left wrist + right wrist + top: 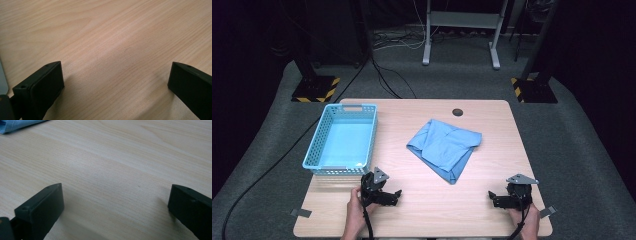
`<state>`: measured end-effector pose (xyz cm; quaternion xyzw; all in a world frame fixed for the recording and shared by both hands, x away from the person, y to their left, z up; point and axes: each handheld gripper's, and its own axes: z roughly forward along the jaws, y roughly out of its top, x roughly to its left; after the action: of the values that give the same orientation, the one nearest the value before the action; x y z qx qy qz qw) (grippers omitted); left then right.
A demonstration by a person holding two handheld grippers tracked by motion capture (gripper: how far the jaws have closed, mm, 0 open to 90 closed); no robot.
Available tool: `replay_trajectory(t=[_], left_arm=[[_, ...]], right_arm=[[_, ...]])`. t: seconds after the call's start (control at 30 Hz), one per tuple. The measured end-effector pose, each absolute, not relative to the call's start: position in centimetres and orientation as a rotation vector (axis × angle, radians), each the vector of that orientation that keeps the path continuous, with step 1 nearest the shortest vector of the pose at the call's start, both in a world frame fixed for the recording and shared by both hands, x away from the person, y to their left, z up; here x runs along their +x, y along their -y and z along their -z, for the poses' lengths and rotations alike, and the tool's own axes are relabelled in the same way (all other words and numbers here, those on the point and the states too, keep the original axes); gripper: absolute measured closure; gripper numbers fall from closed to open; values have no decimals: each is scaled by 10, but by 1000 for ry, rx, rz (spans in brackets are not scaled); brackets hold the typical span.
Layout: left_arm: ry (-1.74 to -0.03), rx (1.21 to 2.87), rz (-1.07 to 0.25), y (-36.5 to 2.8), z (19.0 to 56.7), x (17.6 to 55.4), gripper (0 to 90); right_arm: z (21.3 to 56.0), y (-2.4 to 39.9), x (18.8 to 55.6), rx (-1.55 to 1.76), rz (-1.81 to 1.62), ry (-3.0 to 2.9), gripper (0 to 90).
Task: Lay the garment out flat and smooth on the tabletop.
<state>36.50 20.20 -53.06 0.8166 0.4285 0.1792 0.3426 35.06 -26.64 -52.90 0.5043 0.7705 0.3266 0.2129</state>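
Two spread, empty hand-held grippers, left hand-held gripper (393, 192) and right hand-held gripper (495, 196), one blue cloth (445, 147), one blue basket (341, 139)

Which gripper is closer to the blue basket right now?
Left. The left gripper sits just in front of the blue basket, near its front right corner. The right gripper is far across the table.

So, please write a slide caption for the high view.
Two open grippers rest near a blue cloth and basket.
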Motion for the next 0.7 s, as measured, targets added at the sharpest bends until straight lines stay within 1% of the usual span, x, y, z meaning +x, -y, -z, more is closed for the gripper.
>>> replay_trajectory(t=[0.17,0.2,0.27,0.4,0.5,0.6,0.7], left_arm=[[-1138,2111,-474,-196,531,366,1],[-1129,2118,-472,-195,530,366,1],[-1052,2156,-450,-193,530,368,4],[-1041,2198,-455,-184,525,371,5],[-1022,2148,-447,-179,521,377,5],[-1022,2091,-406,-173,516,386,5],[-1012,2079,-401,-167,514,392,4]], right_arm=[[529,265,351,1407,-902,-2132,0],[529,264,351,1401,-898,-2130,0],[528,263,352,1397,-894,-2130,0],[525,253,355,1399,-912,-2123,1],[521,242,362,1377,-933,-2135,3],[515,232,371,1362,-966,-2149,11],[512,225,377,1356,-971,-2160,11]])
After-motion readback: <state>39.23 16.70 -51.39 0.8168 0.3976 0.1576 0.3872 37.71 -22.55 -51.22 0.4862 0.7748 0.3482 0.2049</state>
